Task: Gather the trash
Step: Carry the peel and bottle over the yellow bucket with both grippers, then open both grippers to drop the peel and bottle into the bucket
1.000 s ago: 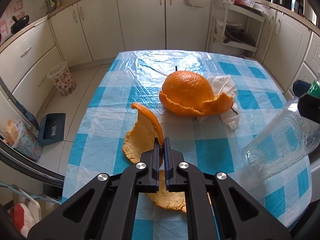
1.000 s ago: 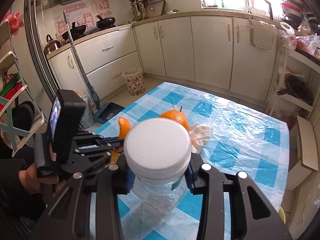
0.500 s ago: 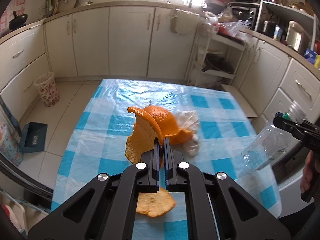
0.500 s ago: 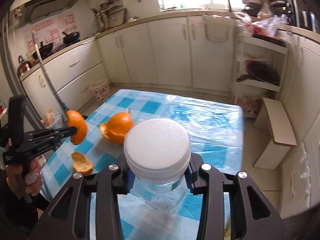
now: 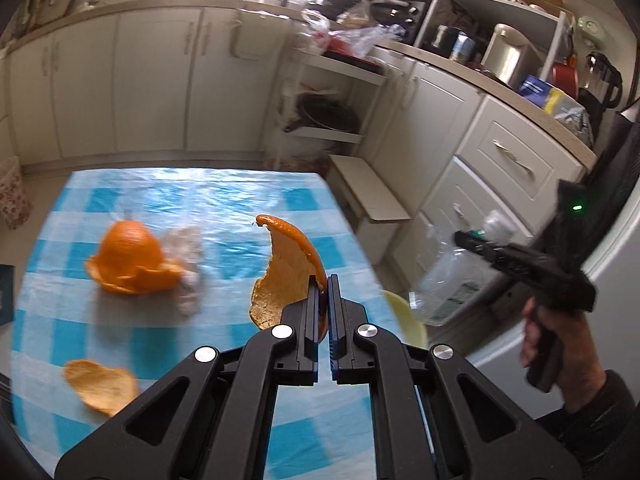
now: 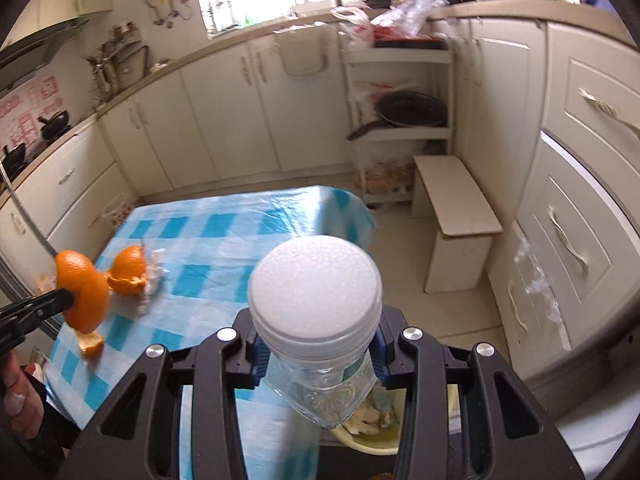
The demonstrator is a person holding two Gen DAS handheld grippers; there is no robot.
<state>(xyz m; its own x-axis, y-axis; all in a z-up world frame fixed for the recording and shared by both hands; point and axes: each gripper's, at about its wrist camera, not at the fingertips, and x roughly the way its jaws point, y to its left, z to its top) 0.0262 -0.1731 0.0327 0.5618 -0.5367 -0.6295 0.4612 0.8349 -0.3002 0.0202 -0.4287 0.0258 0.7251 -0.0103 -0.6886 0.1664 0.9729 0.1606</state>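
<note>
My left gripper (image 5: 323,289) is shut on a curved strip of orange peel (image 5: 286,268) and holds it above the blue checked table (image 5: 224,208); it also shows in the right wrist view (image 6: 82,294). My right gripper (image 6: 316,354) is shut on a clear plastic bottle with a white cap (image 6: 315,280), held off the table's right edge above a yellow bin (image 6: 370,438). In the left wrist view the bottle (image 5: 448,284) hangs over the bin (image 5: 404,316). A large domed orange peel (image 5: 132,258), a crumpled tissue (image 5: 186,252) and a small peel piece (image 5: 102,386) lie on the table.
White cabinets and drawers (image 6: 576,208) run along the right. A low stool (image 6: 456,216) and an open shelf with a pan (image 6: 400,120) stand beyond the table's far right corner. A patterned basket (image 5: 12,196) is on the floor at far left.
Both grippers swung right with their loads. The peel strip now hangs near the table's right edge and the bottle has moved out over the yellow bin.
</note>
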